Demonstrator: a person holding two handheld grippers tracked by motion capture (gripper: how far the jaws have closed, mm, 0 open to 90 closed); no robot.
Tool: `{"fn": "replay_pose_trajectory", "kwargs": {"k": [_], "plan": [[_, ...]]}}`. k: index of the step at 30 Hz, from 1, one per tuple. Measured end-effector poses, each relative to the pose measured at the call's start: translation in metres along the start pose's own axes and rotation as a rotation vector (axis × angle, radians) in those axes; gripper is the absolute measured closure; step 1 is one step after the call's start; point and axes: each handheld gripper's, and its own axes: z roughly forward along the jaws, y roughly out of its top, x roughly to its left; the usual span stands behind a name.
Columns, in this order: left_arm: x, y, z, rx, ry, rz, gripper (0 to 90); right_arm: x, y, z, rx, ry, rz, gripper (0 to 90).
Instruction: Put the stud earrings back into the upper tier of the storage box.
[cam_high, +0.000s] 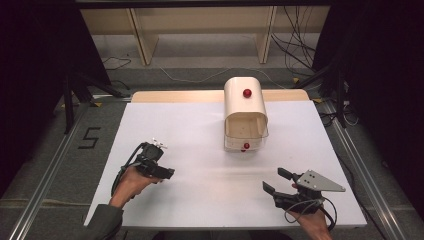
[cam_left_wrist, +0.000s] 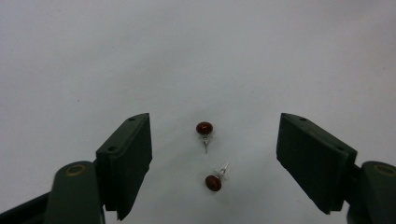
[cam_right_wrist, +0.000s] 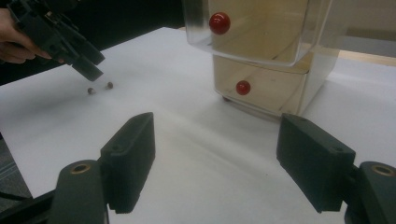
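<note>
Two dark red stud earrings lie side by side on the white table, one (cam_left_wrist: 204, 128) just beyond the other (cam_left_wrist: 213, 182). My left gripper (cam_high: 168, 174) hovers over them, open, its jaws on either side of the pair and touching neither. In the right gripper view the same earrings (cam_right_wrist: 100, 88) show as small dots beneath the left gripper (cam_right_wrist: 92, 71). A cream drawer box (cam_high: 244, 100) with two red knobs stands at the table's far middle, a clear drawer (cam_right_wrist: 261, 32) pulled out toward me. My right gripper (cam_high: 276, 180) is open and holds nothing, facing the box.
The white table top (cam_high: 200, 130) ends close behind the box and near my hands at the front. Wooden shelving (cam_high: 200, 30) and loose cables (cam_high: 295, 55) lie on the floor beyond. Metal rails (cam_high: 45, 185) run along both sides.
</note>
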Motion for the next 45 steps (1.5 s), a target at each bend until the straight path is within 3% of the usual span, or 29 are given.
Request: {"fn": "replay_pose_trajectory", "kwargs": {"k": [11,14,19,28,37,45], "plan": [[0.000,0.008,0.012,0.063,-0.009,0.034,49.8,0.000,0.000,0.001,0.006,0.002,-0.002,29.5],[0.000,0.010,0.018,0.097,0.007,0.044,57.7,0.000,-0.001,0.001,0.011,0.006,-0.003,29.6],[0.005,0.011,0.029,0.130,-0.008,0.028,64.7,0.000,-0.001,0.002,0.012,0.007,-0.003,29.9],[0.000,0.015,0.032,0.156,-0.024,0.057,77.3,0.001,-0.001,0.003,0.020,0.011,-0.002,30.5],[0.001,0.013,0.031,0.140,-0.046,0.065,79.7,0.001,-0.001,0.003,0.023,0.012,-0.010,30.8],[0.001,0.016,0.016,0.046,-0.052,0.052,79.8,0.001,-0.001,0.003,0.024,0.017,-0.012,30.8]]}}
